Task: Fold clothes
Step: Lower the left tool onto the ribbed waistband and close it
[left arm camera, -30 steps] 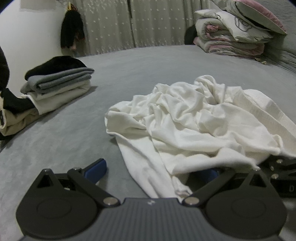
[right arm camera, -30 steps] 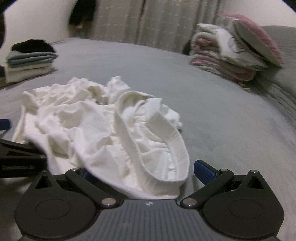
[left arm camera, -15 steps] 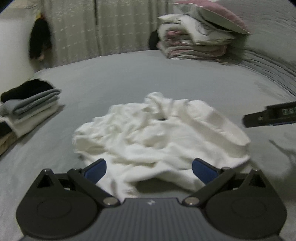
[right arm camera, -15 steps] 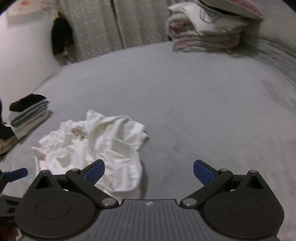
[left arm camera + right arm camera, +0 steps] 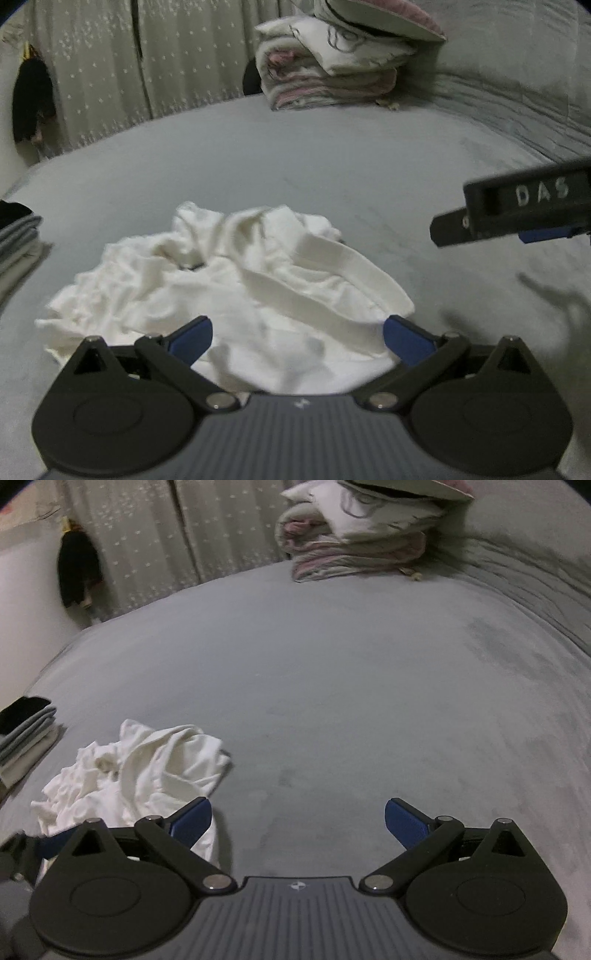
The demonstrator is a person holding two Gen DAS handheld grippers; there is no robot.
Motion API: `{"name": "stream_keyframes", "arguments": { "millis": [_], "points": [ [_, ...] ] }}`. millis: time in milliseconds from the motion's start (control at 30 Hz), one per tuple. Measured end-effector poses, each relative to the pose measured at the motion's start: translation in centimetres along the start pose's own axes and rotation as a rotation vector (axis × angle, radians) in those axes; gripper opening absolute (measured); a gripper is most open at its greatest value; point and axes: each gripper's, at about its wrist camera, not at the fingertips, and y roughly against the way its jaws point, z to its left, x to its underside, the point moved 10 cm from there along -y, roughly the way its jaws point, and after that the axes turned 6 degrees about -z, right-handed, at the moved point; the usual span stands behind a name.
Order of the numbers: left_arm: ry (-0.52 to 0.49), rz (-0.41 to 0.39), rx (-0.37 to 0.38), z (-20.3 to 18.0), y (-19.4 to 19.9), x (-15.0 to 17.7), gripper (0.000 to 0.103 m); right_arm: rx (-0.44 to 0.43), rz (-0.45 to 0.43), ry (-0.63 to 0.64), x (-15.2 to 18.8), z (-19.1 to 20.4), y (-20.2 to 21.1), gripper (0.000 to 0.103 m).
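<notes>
A crumpled white garment [image 5: 221,280] lies in a heap on the grey bed [image 5: 332,155], its ribbed band turned up on the right side. My left gripper [image 5: 297,336] hangs open just above its near edge, with cloth under the jaws but none pinched. In the right wrist view the same white garment [image 5: 147,764] sits at the lower left. My right gripper [image 5: 297,818] is open over bare bed, to the right of the heap and holding nothing. The right gripper's black body [image 5: 517,206] shows at the right of the left wrist view.
A stack of folded clothes [image 5: 26,734] sits at the bed's left edge. Folded quilts and pillows [image 5: 343,70] are piled at the far end. A curtain [image 5: 147,66] and a dark hanging item [image 5: 31,103] stand behind the bed. Open grey bed [image 5: 369,701] spreads ahead and right.
Both grippers lifted off the garment and pulled back. The right gripper swung right, off the cloth and over bare bed. The garment stays heaped where it lay.
</notes>
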Motion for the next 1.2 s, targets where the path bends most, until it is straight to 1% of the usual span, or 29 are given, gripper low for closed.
{"name": "stream_keyframes", "arguments": {
  "millis": [100,233,533,567,633,767,833,967,1000,1033,1067,1100,1133,1200],
  "points": [
    [0.004,0.008,0.011,-0.9,-0.8,0.0,0.103,0.01,0.006,-0.017,-0.1,-0.7,0.0,0.102],
    [-0.028,0.009,0.007,-1.7,-1.6,0.2,0.103,0.014,0.019,-0.028,-0.2,-0.9,-0.4,0.102],
    [-0.035,0.016,-0.006,-1.8,-2.4,0.6,0.102,-0.005,0.027,-0.022,-0.4,-0.5,-0.8,0.102],
    [-0.034,0.015,-0.005,-1.8,-2.4,0.6,0.101,-0.004,0.028,-0.023,-0.3,-0.4,-0.8,0.102],
    [-0.028,0.015,0.0,-1.7,-2.3,0.5,0.093,-0.001,0.029,-0.024,-0.3,-0.4,-0.9,0.102],
    [-0.007,0.016,0.006,-1.2,-2.3,0.4,0.087,0.002,0.029,-0.023,0.1,0.0,-0.8,0.102],
    [0.001,0.014,0.005,-0.8,-2.0,0.5,0.078,0.007,0.034,-0.022,0.3,0.0,-0.9,0.102],
    [0.012,0.014,0.006,-0.3,-1.8,0.4,0.063,0.012,0.043,-0.023,0.6,0.1,-1.1,0.102],
    [0.017,0.015,0.007,-0.1,-1.7,0.4,0.057,0.013,0.043,-0.021,0.6,0.1,-1.1,0.102],
    [0.023,0.017,0.008,0.1,-1.7,0.3,0.049,0.015,0.043,-0.019,0.7,0.1,-1.1,0.102],
    [0.028,0.02,0.009,0.3,-1.6,0.3,0.043,0.017,0.043,-0.017,0.7,0.2,-1.1,0.102],
    [0.032,0.024,0.01,0.6,-1.5,0.2,0.03,0.018,0.042,-0.016,0.7,0.2,-1.1,0.102],
    [0.037,0.027,0.01,0.8,-1.3,0.2,0.022,0.018,0.041,-0.017,0.8,0.2,-1.1,0.102],
    [0.068,0.031,0.03,1.5,-0.7,0.0,0.015,0.02,0.039,-0.017,0.8,0.1,-1.1,0.102]
  ]
}}
